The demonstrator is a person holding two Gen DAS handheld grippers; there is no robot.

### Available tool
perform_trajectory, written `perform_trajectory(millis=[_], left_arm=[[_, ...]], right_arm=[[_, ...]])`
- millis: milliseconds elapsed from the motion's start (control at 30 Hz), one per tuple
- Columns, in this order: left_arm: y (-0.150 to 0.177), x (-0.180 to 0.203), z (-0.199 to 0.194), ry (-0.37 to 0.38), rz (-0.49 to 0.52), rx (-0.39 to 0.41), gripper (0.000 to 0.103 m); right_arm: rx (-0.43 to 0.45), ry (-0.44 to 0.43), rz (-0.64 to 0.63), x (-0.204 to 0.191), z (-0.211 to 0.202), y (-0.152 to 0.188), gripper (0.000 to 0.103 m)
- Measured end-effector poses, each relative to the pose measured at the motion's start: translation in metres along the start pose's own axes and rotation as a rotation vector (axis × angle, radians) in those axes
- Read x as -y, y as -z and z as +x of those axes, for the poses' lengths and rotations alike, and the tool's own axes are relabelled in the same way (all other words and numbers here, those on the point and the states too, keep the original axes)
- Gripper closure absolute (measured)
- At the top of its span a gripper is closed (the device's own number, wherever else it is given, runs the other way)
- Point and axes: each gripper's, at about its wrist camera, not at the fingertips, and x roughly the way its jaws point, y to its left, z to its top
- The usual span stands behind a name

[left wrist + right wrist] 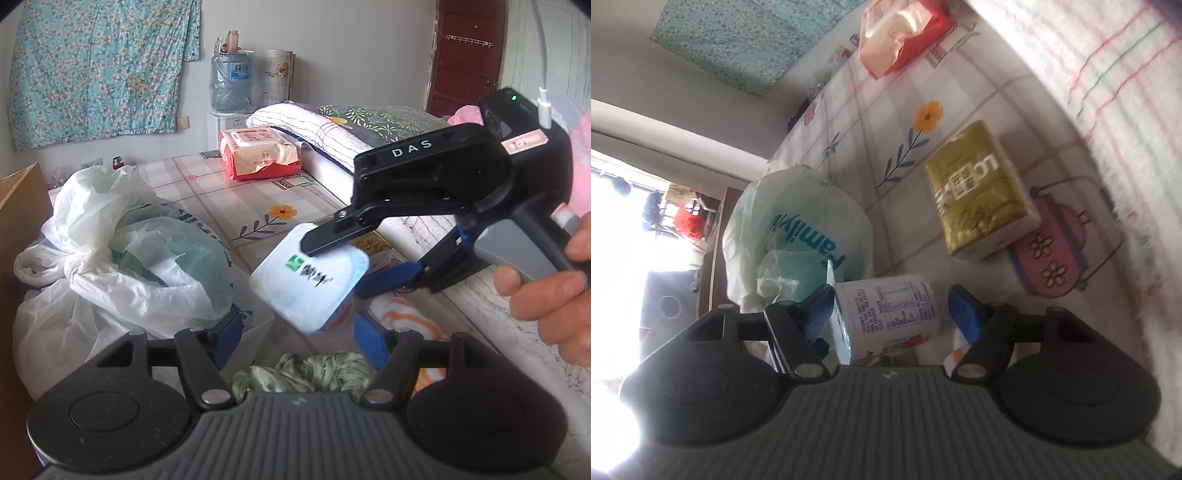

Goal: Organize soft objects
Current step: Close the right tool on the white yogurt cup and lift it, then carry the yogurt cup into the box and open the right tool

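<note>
A white yogurt cup (310, 284) with a green logo on its lid hangs tilted above the checked tablecloth (229, 192). My right gripper (332, 271) is shut on it, one finger on the lid and the other at the base. In the right wrist view the cup (886, 314) lies sideways between that gripper's (892, 314) blue pads. My left gripper (299, 336) stands open just below the cup, its pads apart and touching nothing. A crumpled green patterned cloth (314, 373) lies under it. An orange-striped cloth (406, 317) is to its right.
White plastic bags (110, 258) are heaped at the left beside a cardboard box (18, 206). A red tissue pack (258, 155) lies at the back, a gold tissue pack (979, 192) nearer. A folded blanket (314, 122) borders the right. A person's hand (546, 288) holds the right gripper.
</note>
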Motion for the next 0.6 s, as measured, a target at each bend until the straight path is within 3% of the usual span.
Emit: perform_trajectory(millis=[67, 233, 467, 600], left_arm=[[-0.002, 0.003, 0.002, 0.006, 0.011, 0.004, 0.036], [-0.010, 0.013, 0.013, 0.018, 0.031, 0.009, 0.040], [-0.016, 0.021, 0.030, 0.043, 0.065, -0.014, 0.053], [-0.018, 0.022, 0.036, 0.055, 0.055, -0.014, 0.059]], right_arm=[[0.039, 0.051, -0.036, -0.002, -0.009, -0.002, 0.034], [0.091, 0.053, -0.077, -0.006, -0.022, 0.004, 0.047], [0.089, 0.050, -0.102, -0.005, -0.023, 0.007, 0.066], [0.092, 0.038, -0.105, -0.006, -0.022, 0.007, 0.069]])
